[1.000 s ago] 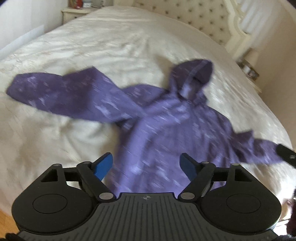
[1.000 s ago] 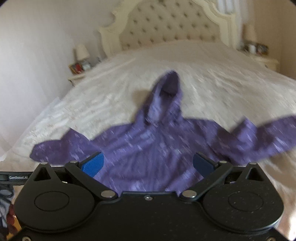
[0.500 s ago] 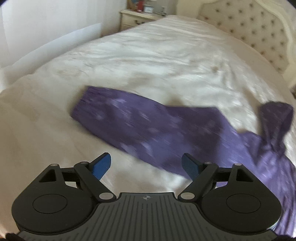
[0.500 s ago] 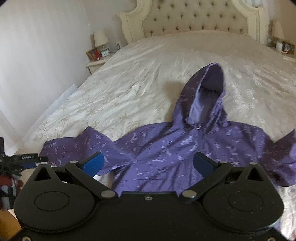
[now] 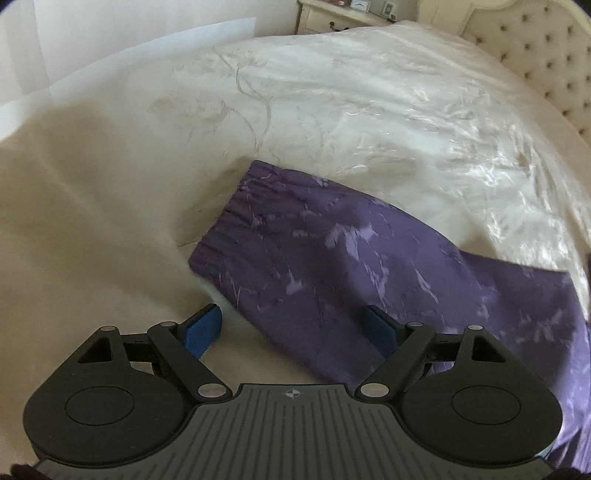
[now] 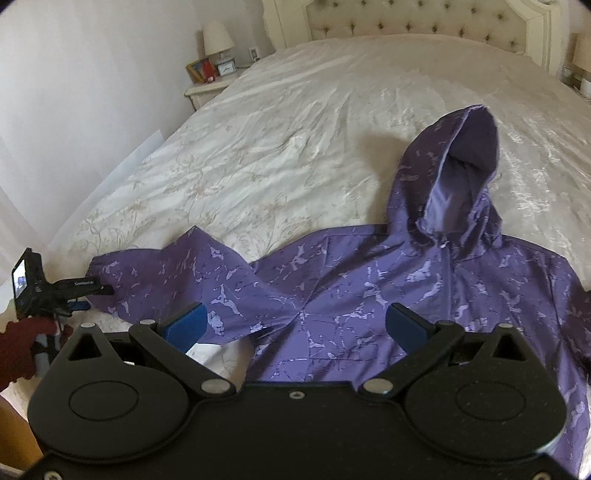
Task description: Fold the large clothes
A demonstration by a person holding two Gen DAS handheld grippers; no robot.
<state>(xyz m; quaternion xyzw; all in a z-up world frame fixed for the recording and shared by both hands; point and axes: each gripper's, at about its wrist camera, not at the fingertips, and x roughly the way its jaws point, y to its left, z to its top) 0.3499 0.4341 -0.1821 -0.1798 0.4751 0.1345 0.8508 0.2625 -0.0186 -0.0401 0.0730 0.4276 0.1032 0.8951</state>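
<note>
A purple patterned hooded jacket [image 6: 369, 288] lies spread face up on the cream bedspread [image 6: 295, 129], hood [image 6: 458, 177] pointing at the headboard. Its left sleeve [image 5: 314, 258] fills the left wrist view, the elastic cuff [image 5: 229, 218] at its far left end. My left gripper [image 5: 293, 328] is open and empty, just above the sleeve near the cuff; it also shows in the right wrist view [image 6: 74, 291] by the cuff. My right gripper [image 6: 295, 325] is open and empty over the jacket's chest.
A tufted headboard [image 6: 424, 18] stands at the far end. A bedside table [image 6: 207, 88] with a lamp [image 6: 218, 37], clock and frames stands at the left. Another table [image 6: 580, 81] stands at the far right. The white wall runs along the bed's left side.
My left gripper has swung left from the jacket's body along the sleeve and closed in on the cuff. My right gripper has shifted slightly left and nearer. Both have stayed open.
</note>
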